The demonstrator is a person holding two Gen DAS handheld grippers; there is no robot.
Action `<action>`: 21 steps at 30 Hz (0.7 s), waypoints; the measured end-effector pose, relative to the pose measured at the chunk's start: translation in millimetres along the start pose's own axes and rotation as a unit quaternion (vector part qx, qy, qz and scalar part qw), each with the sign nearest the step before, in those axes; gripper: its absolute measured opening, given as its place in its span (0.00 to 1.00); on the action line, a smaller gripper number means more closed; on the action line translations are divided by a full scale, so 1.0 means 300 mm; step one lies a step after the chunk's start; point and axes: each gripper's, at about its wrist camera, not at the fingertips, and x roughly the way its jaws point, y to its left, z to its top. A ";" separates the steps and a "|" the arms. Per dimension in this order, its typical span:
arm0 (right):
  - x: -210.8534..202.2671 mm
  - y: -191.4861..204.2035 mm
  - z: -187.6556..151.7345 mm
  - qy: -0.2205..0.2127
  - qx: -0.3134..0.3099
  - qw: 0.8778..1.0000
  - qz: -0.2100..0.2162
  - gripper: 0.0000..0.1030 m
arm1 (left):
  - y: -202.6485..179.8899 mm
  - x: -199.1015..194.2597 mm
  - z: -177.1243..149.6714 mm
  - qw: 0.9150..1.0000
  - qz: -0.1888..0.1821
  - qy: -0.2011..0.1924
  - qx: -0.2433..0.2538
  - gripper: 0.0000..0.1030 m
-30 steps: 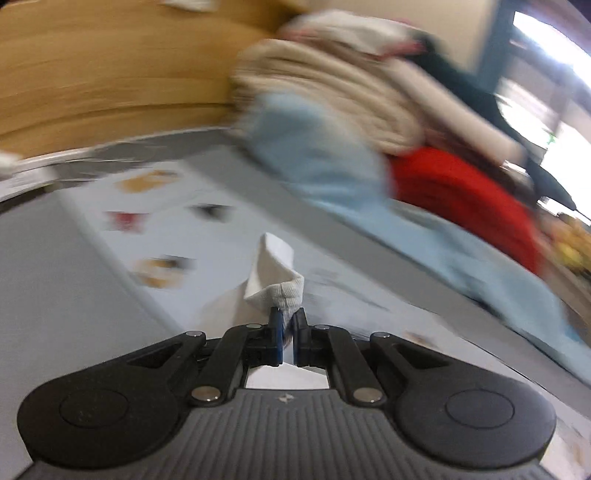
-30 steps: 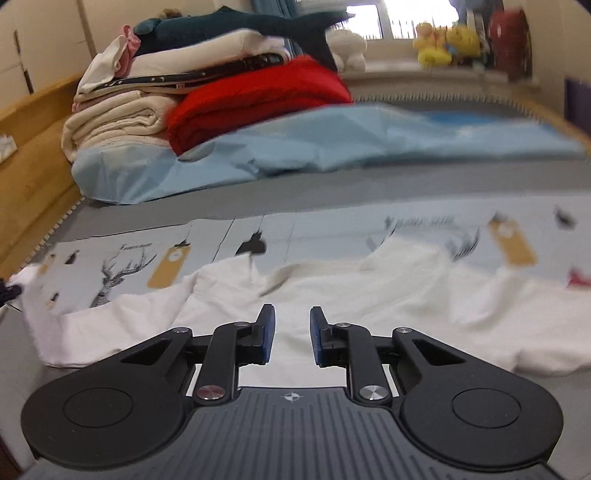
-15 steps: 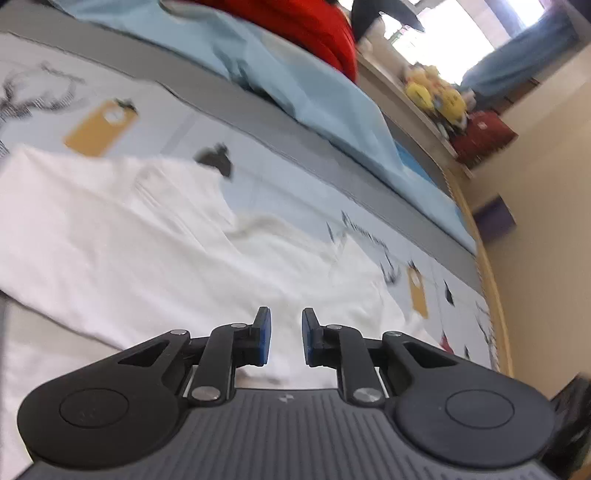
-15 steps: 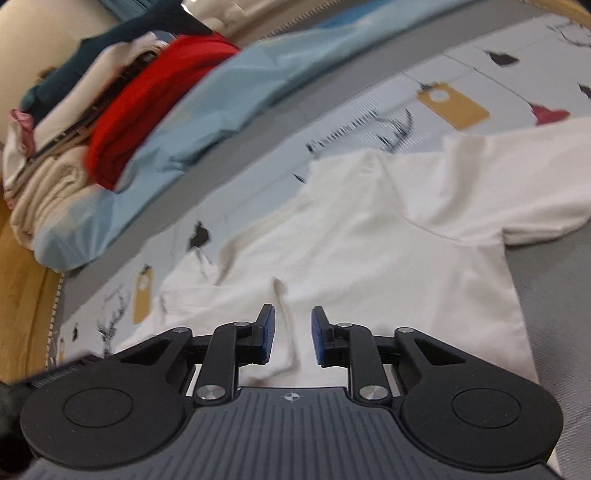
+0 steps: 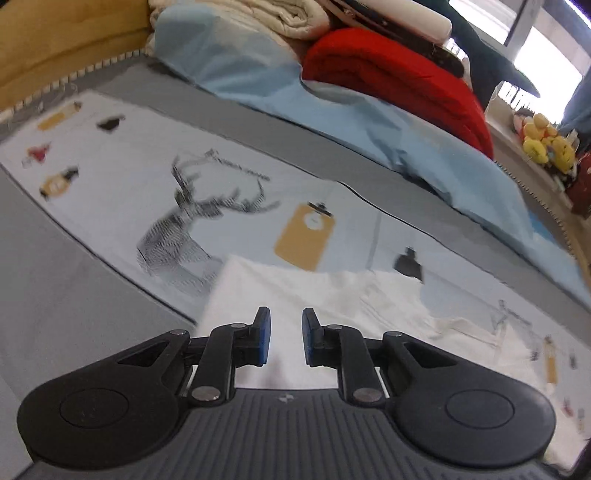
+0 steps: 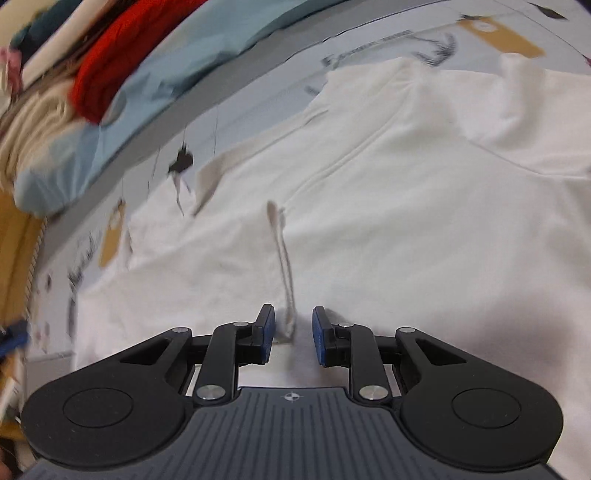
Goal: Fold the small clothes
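Note:
A small white garment (image 6: 406, 184) lies spread on a printed sheet with a deer drawing (image 5: 177, 229). In the right wrist view, my right gripper (image 6: 293, 336) hangs low over the middle of the garment. It is open, and a raised crease (image 6: 282, 251) in the cloth runs into the gap between the pads without being pressed. In the left wrist view, my left gripper (image 5: 284, 339) is open and empty above the white garment (image 5: 295, 291), close to its left edge and corner.
A pile of bedding sits at the back: a red blanket (image 5: 399, 77), a light blue cover (image 5: 258, 74) and cream blankets (image 5: 288, 14). A wooden bed board (image 5: 55, 37) borders the far left. Yellow plush toys (image 5: 546, 144) stand by the window.
The left gripper let go of the white cloth corner, opened and swung over the garment's left edge. The right gripper sank toward the garment, and the crease now lies between its pads.

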 end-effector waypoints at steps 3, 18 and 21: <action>0.005 0.053 0.008 -0.008 -0.039 0.999 0.003 0.17 | 0.018 0.014 0.018 1.000 0.019 -0.007 0.005 0.18; -0.341 -0.049 0.151 -0.200 -0.120 0.966 -0.114 0.02 | 0.085 0.012 0.111 0.998 0.035 -0.025 -0.041 0.18; -0.293 -0.229 0.151 -0.136 -0.028 0.982 -0.126 0.02 | 0.064 0.028 0.107 0.999 0.033 -0.017 -0.036 0.18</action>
